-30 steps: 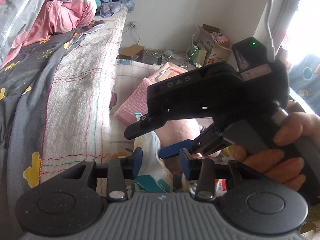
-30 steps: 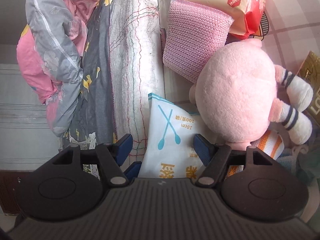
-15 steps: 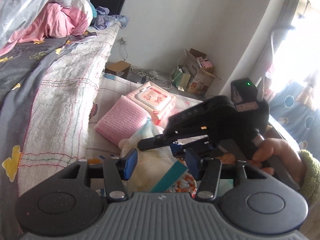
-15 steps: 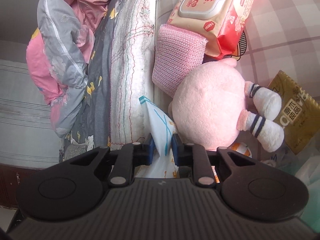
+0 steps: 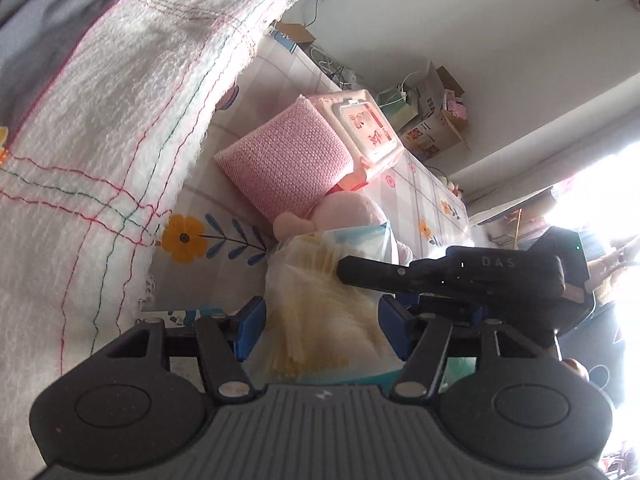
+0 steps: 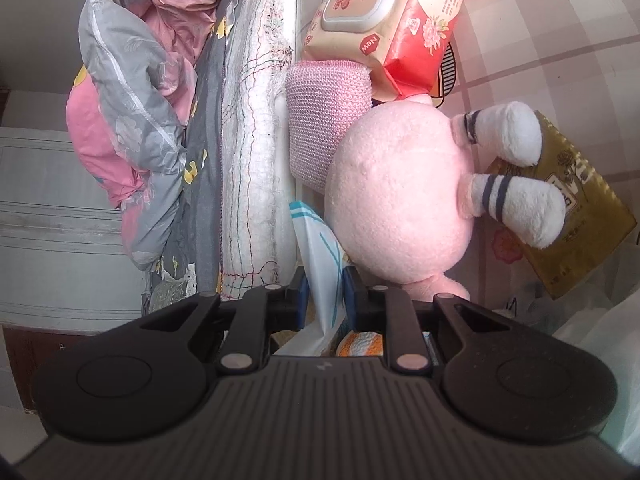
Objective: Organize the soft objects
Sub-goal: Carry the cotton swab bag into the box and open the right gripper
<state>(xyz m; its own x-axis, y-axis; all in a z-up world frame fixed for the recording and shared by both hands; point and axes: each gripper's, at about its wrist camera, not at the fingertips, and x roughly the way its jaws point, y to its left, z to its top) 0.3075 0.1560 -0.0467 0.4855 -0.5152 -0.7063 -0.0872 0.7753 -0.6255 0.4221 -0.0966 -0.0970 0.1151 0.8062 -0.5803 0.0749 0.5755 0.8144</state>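
Note:
My right gripper (image 6: pixel 323 294) is shut on the edge of a white and teal cotton swab bag (image 6: pixel 320 252), held up on its edge beside the pink plush toy (image 6: pixel 400 196). In the left wrist view the same bag (image 5: pixel 320 300) sits between the open blue fingers of my left gripper (image 5: pixel 322 330), with the right gripper's black body (image 5: pixel 460 276) reaching in from the right. A pink knitted pad (image 5: pixel 292 164) and a wet-wipes pack (image 5: pixel 366 132) lie behind the plush toy (image 5: pixel 348 216).
A white blanket (image 5: pixel 100 120) and grey quilt (image 6: pixel 132 100) hang at the left over the flowered sheet (image 5: pixel 224 208). A gold packet (image 6: pixel 576 216) lies right of the plush. Cardboard boxes (image 5: pixel 436 128) stand by the far wall.
The right gripper closed on the cotton swab bag and tipped it up on edge. The left gripper swung down and came around the bag, jaws still open.

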